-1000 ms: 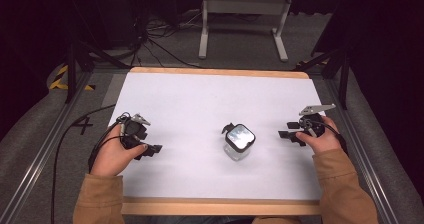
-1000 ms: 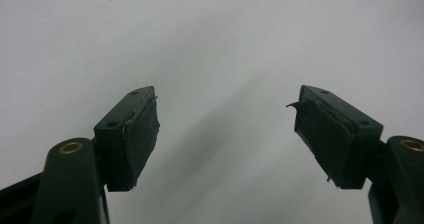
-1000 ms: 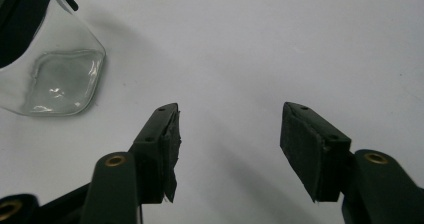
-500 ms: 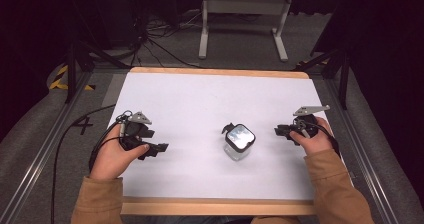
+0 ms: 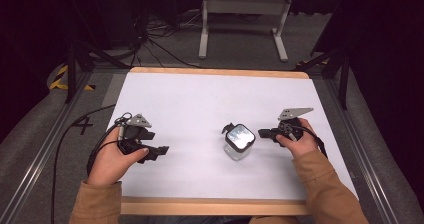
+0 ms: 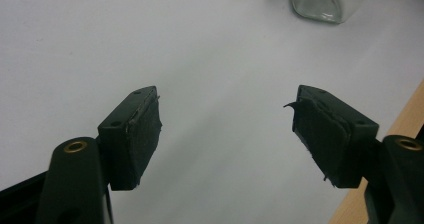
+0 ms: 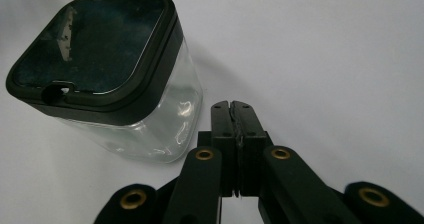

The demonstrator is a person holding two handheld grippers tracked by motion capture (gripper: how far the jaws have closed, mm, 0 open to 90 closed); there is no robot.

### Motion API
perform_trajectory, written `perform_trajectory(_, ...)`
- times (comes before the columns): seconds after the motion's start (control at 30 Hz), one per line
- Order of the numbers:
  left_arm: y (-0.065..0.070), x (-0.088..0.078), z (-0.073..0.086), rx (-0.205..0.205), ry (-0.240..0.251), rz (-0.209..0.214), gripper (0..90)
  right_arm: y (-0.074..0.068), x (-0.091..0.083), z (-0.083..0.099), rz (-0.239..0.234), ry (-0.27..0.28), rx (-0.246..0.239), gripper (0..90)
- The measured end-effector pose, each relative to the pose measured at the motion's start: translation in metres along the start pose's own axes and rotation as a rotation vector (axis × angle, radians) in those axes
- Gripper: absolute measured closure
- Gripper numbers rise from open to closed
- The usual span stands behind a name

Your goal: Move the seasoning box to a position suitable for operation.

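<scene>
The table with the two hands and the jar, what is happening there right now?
A person sits at a white table with a gripper in each hand. A clear square jar with a black lid stands upright in the middle, and nothing holds it. The right gripper is shut and empty, its tip close beside the jar. The left gripper is open and empty, farther off, pointing toward the jar.

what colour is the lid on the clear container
Black, with a glossy dark top panel; the lid shows best in the right gripper view.
</scene>
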State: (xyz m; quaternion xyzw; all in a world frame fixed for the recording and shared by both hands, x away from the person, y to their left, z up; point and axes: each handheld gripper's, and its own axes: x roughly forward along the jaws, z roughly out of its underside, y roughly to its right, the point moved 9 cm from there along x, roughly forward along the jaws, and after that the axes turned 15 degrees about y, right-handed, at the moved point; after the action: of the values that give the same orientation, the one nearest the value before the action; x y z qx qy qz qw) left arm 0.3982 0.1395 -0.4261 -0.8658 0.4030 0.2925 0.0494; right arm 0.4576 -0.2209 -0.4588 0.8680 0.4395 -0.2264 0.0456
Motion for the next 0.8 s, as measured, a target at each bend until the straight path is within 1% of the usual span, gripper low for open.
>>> perform_trajectory(0.07, 0.0, -0.001, 0.002, -0.001, -0.008, -0.001, 27.5, -0.002, 0.003, 0.001, -0.015, -0.001, 0.001, 90.0)
perform_trajectory(0.17, 0.0, 0.0, 0.003, -0.008, -0.012, -0.007, 27.4, -0.004, 0.004, 0.0, -0.027, 0.002, 0.005, 90.0)
perform_trajectory(0.27, 0.0, 0.001, 0.003, -0.008, -0.014, -0.006, 27.4, -0.01, 0.006, 0.0, -0.065, 0.007, 0.011, 89.9)
perform_trajectory(0.33, 0.0, 0.002, 0.003, 0.002, -0.024, -0.006, 27.3, -0.013, 0.008, -0.001, -0.087, 0.011, -0.006, 89.9)
perform_trajectory(0.37, 0.0, 0.002, 0.003, 0.002, -0.024, -0.006, 27.3, -0.013, 0.008, -0.001, -0.087, 0.011, -0.006, 89.9)
perform_trajectory(0.4, 0.0, 0.002, 0.004, -0.002, -0.027, -0.003, 27.3, -0.016, 0.009, -0.001, -0.101, 0.013, -0.016, 89.8)
perform_trajectory(0.43, 0.001, 0.003, 0.004, -0.002, -0.024, 0.001, 27.2, -0.016, 0.01, -0.001, -0.106, 0.013, -0.02, 89.8)
perform_trajectory(0.5, 0.0, 0.003, 0.004, 0.002, -0.027, 0.001, 27.2, -0.017, 0.01, 0.0, -0.104, 0.005, -0.024, 89.8)
perform_trajectory(0.67, 0.001, 0.003, 0.005, -0.005, -0.027, 0.0, 27.2, -0.019, 0.012, 0.0, -0.115, 0.009, -0.032, 89.9)
perform_trajectory(0.8, 0.0, 0.003, 0.005, 0.0, -0.029, -0.001, 27.2, -0.019, 0.012, 0.0, -0.114, 0.005, -0.034, 89.9)
